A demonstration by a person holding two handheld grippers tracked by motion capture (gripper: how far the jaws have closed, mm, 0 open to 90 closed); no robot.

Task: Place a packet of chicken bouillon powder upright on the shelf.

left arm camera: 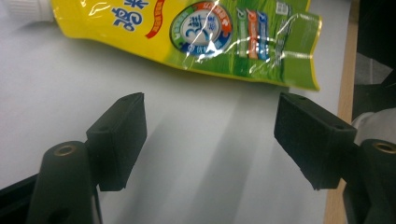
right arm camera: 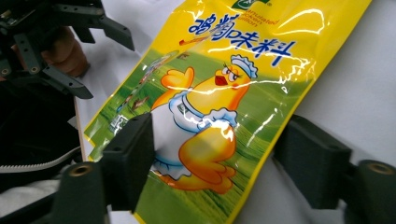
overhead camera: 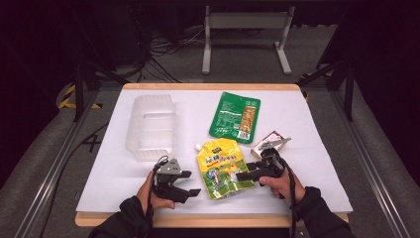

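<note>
Though glare blurs it, yellow pouch (right arm camera: 219, 93) perhaps reads "鸡精调味料".

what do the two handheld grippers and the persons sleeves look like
Both are black two-jaw tools. The left gripper carries a grey three-cornered plate on top and thin black cables looping from it; its blocky matte black fingers sit on arms with brass-coloured bushings. The right gripper has the same black build, a grey plate above it, and a black cable trailing back over the wrist. Both sleeves are dark, with ribbed cuffs.
</note>
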